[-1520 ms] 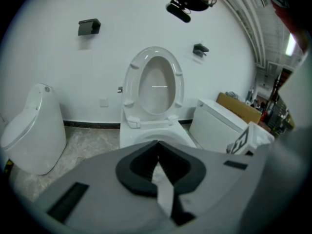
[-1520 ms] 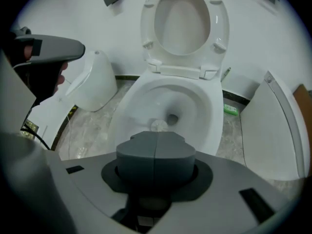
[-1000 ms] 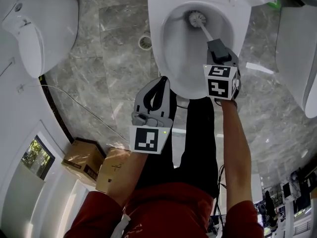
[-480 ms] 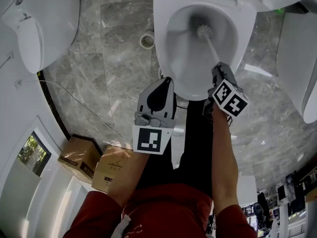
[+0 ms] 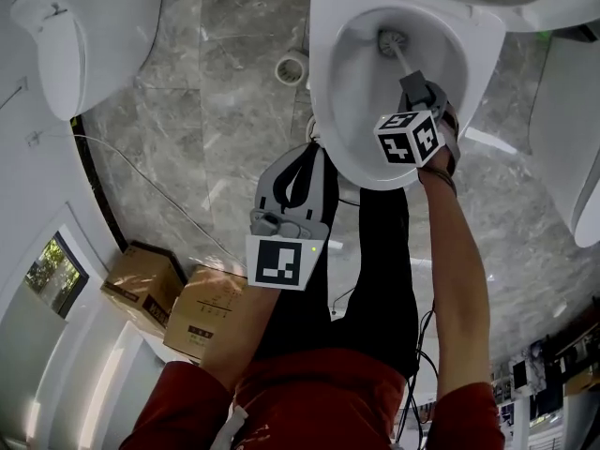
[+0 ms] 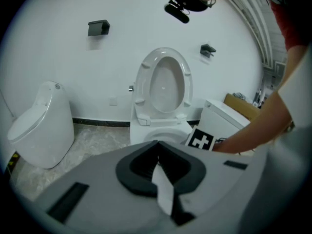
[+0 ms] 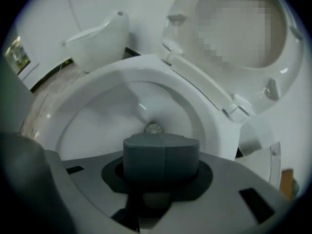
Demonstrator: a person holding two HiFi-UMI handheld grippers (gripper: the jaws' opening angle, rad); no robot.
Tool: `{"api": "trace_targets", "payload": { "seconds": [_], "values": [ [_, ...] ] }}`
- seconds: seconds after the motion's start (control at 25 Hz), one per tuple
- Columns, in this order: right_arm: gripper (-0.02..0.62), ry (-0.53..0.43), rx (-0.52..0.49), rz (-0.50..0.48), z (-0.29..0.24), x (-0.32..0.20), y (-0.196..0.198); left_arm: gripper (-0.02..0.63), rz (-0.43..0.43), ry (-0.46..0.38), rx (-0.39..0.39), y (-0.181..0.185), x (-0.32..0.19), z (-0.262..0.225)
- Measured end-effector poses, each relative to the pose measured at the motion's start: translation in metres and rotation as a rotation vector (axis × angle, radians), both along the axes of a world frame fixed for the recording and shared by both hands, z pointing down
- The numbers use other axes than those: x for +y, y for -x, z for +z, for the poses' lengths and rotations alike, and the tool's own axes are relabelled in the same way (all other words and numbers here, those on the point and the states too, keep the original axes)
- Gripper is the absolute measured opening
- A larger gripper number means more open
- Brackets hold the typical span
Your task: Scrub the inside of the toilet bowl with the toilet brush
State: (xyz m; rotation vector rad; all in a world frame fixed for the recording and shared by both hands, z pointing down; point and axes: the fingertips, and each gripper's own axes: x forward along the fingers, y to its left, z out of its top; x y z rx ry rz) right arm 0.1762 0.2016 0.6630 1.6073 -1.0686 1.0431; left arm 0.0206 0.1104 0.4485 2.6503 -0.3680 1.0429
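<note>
Scrubbing in hand: right gripper clamps the toilet brush handle, bristles at upper toilet bowl; left gripper closed, empty; next stroke calls for wall contact.

Right gripper hangs over the toilet bowl. Hollow under it is open, rim close either side, toilet brush ahead, raised seat beyond. Left gripper is short of the rim, with bare floor to its left and second toilet well apart.
</note>
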Motion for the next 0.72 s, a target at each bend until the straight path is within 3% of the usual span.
{"api": "trace_targets", "payload": {
  "seconds": [0.12,0.24,0.4,0.6,0.72],
  "values": [
    [0.147,0.01,-0.015,-0.081,0.003,-0.002,0.004,0.0,-0.038,-0.024,0.011,0.004,-0.001,-0.009],
    [0.147,-0.079,-0.103,0.073,-0.023,0.003,0.0,0.0,-0.089,-0.061,0.027,0.012,0.001,-0.026],
    [0.147,-0.25,-0.189,0.248,-0.105,0.035,-0.001,0.0,-0.188,-0.103,0.058,0.019,0.002,-0.056],
    [0.147,-0.388,-0.229,0.241,-0.229,0.078,0.026,0.0,-0.265,-0.154,0.132,0.029,0.0,-0.11],
    [0.147,-0.426,-0.252,0.187,-0.291,0.068,0.052,0.0,-0.286,-0.18,0.156,0.043,-0.02,-0.139]
  ]
}}
